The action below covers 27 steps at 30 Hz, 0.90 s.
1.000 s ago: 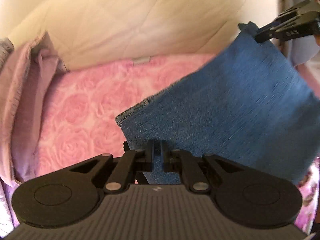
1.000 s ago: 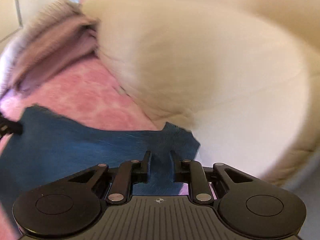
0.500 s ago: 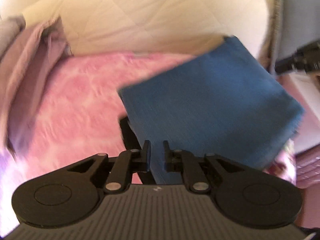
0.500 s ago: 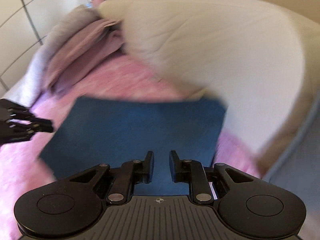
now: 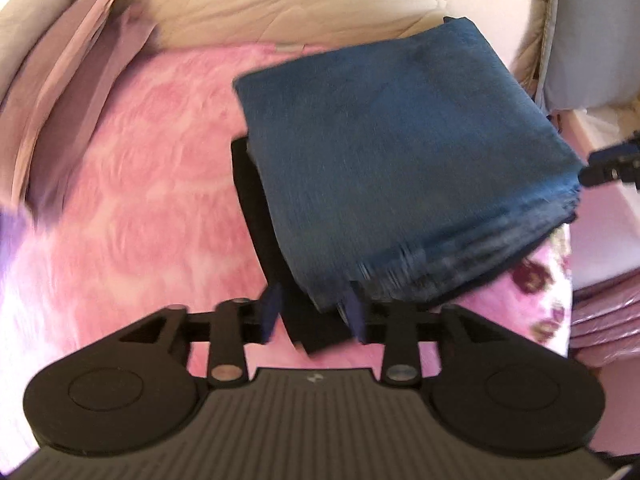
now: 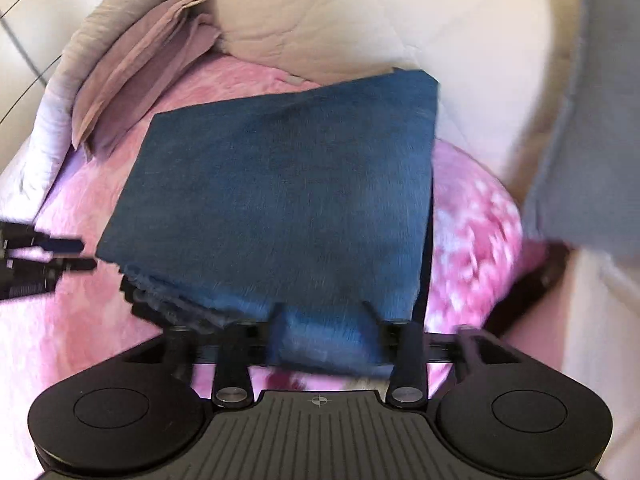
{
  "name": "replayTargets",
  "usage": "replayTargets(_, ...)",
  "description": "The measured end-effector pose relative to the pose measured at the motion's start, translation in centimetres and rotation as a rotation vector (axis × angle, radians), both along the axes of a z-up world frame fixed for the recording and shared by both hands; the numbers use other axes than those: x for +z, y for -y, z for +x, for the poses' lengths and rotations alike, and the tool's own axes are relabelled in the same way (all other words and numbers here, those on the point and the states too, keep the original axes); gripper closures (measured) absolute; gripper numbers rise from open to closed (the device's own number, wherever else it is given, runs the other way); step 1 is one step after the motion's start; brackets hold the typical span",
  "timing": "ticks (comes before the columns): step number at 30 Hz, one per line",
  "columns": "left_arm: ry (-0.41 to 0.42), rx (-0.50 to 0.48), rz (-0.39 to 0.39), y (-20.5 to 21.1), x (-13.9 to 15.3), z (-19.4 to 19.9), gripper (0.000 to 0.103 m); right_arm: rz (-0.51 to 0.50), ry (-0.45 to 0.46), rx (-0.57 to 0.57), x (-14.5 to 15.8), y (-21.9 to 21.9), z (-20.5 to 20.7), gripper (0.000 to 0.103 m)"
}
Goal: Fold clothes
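Note:
Folded blue jeans (image 5: 400, 152) lie as a thick square stack on the pink rose-patterned bedspread (image 5: 132, 184), with a dark garment under their left edge. My left gripper (image 5: 312, 312) is open at the stack's near corner, its jaws apart. In the right wrist view the jeans (image 6: 280, 192) fill the middle. My right gripper (image 6: 324, 320) is open at their near edge, jaws wide apart with denim between them. The left gripper (image 6: 60, 254) shows at the left edge there; the right gripper (image 5: 608, 164) shows at the right edge of the left wrist view.
A cream quilted duvet (image 5: 320, 4) is piled behind the jeans. Folded mauve cloths (image 6: 140, 64) lie at the back left on a pillow. A grey pillow (image 6: 588, 160) stands at the right, next to the bed's edge.
The lifted half of the jeans has been laid down over the rest into a square stack. Both grippers have let go, opened and drawn back to the stack's near edges.

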<state>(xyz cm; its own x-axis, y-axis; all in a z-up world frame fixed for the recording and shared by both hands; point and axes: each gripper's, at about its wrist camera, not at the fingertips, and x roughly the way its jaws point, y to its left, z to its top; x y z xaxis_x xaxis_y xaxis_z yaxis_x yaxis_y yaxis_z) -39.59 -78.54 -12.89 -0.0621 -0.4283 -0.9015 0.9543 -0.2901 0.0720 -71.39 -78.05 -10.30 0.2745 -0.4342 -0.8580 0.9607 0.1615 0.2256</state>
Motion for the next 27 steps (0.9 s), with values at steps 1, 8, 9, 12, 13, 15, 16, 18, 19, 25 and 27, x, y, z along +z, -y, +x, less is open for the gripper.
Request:
replayTargets(1, -0.003, 0.011, -0.007, -1.2, 0.2, 0.2, 0.051, 0.003, -0.001, -0.013, 0.4, -1.4, 0.3, 0.042)
replayTargets(8, -0.131, 0.073, -0.061, -11.3, 3.7, 2.2, 0.025, -0.105, -0.096, -0.078, 4.9, -13.3, 3.9, 0.034)
replayTargets(9, -0.159, 0.079, -0.066, -12.6, 4.4, 2.6, 0.024, -0.122, -0.111, -0.087, 5.5, -15.0, 4.4, 0.033)
replayTargets(12, -0.231, 0.084, -0.093, -16.8, 7.0, 3.8, 0.022, -0.202, -0.145, -0.125, 7.9, -21.3, 6.6, 0.028)
replayTargets(13, -0.253, 0.083, -0.104, -18.3, 7.9, 4.2, 0.021, -0.22, -0.154, -0.137, 8.7, -23.4, 7.4, 0.027)
replayTargets(15, -0.248, 0.067, -0.148, -20.8, 9.7, 4.7, 0.012, -0.244, -0.162, -0.164, 9.9, -27.0, 8.7, 0.025)
replayTargets(16, -0.241, 0.062, -0.163, -21.8, 10.5, 4.9, 0.011, -0.256, -0.165, -0.177, 10.4, -28.7, 9.3, 0.025)
replayTargets(18, -0.234, 0.061, -0.163, -23.4, 11.8, 5.1, 0.01, -0.26, -0.172, -0.214, 11.5, -31.0, 10.2, 0.024)
replayTargets(19, -0.232, 0.059, -0.159, -24.0, 12.4, 5.2, 0.01, -0.26, -0.171, -0.238, 12.1, -31.9, 10.5, 0.024)
replayTargets(25, -0.222, 0.049, -0.186, -26.5, 15.7, 4.8, 0.01, -0.3, -0.147, -0.29, 15.2, -33.4, 11.4, 0.023)
replayTargets(27, -0.219, 0.057, -0.193, -26.8, 16.4, 4.7, 0.01, -0.316, -0.15, -0.275, 15.9, -33.2, 11.9, 0.023)
